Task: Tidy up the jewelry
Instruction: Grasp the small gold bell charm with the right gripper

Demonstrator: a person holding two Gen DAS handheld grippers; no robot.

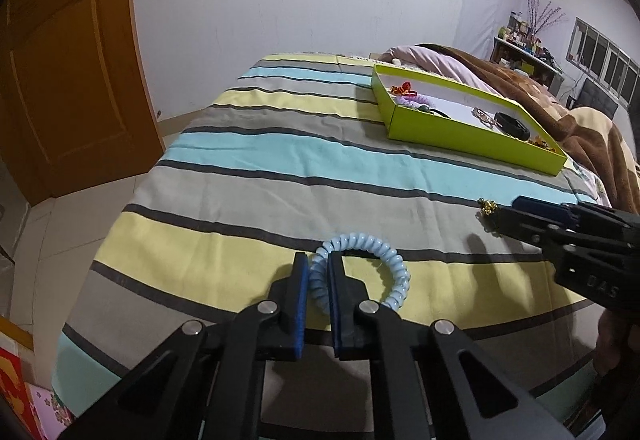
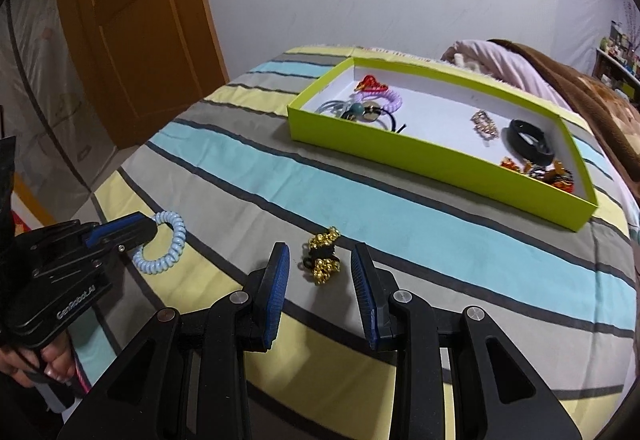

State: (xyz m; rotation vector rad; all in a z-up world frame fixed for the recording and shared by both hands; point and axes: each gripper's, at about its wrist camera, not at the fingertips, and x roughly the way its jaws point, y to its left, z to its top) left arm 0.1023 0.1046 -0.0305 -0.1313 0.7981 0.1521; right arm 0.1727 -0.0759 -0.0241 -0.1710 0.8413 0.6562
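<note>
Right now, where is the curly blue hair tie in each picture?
Left wrist view: the curly blue hair tie sits low in the middle, pinched by the left hand-held gripper over a yellow stripe.
Right wrist view: the hair tie is at the left, in that same hand-held gripper.
Shared landmark: the lime green box lies farther back on the striped bedspread in both.
</note>
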